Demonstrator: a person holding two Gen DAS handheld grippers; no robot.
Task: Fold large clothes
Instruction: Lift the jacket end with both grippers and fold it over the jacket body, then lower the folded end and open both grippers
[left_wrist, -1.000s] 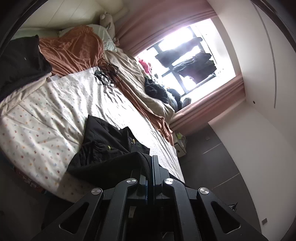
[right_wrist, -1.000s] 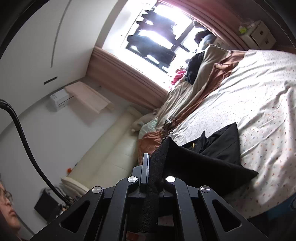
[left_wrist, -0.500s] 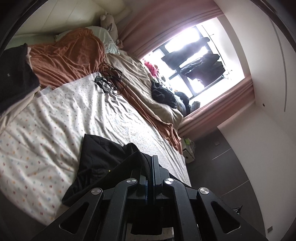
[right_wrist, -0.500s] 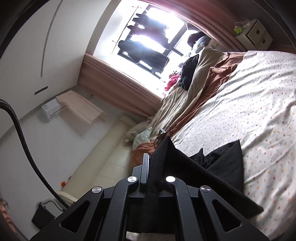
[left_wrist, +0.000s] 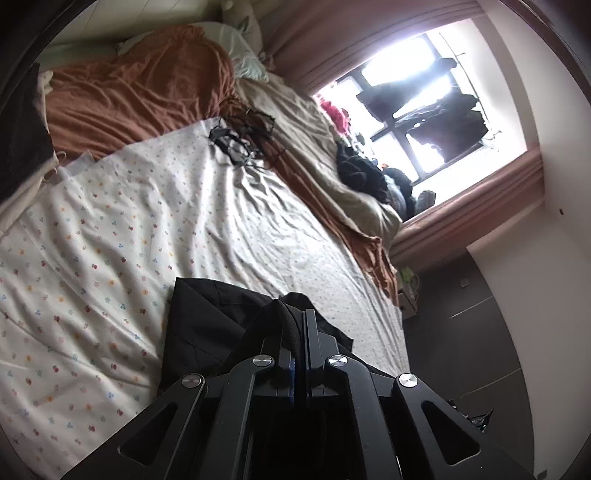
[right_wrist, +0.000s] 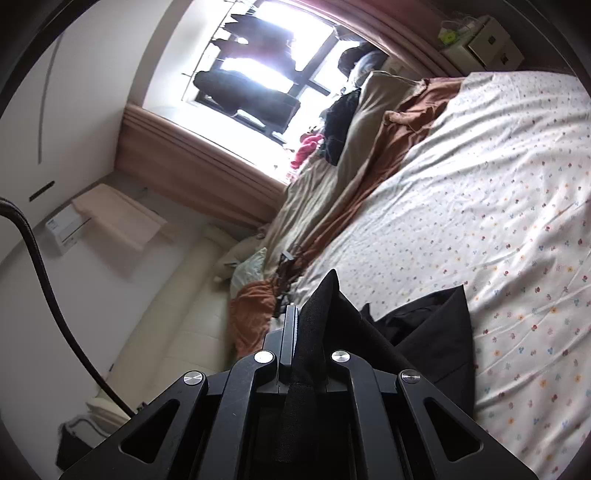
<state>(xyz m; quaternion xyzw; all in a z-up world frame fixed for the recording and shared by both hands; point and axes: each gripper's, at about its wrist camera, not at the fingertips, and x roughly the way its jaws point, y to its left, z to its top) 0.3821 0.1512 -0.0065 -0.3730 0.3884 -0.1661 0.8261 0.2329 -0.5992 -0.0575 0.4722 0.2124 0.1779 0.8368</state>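
Black fabric fills both grips: the left claw (left_wrist: 299, 325) is pressed together on a bunched edge of the black garment (left_wrist: 207, 325), and the right claw (right_wrist: 306, 317) pinches another peaked fold of it (right_wrist: 436, 332). Its remaining cloth lies crumpled near the bed's near edge, on the flower-print sheet (left_wrist: 110, 229). Beyond it the sheet lies bare up to a rust-brown blanket (left_wrist: 140, 88) and tangled black cords (left_wrist: 240, 140). No writing is legible.
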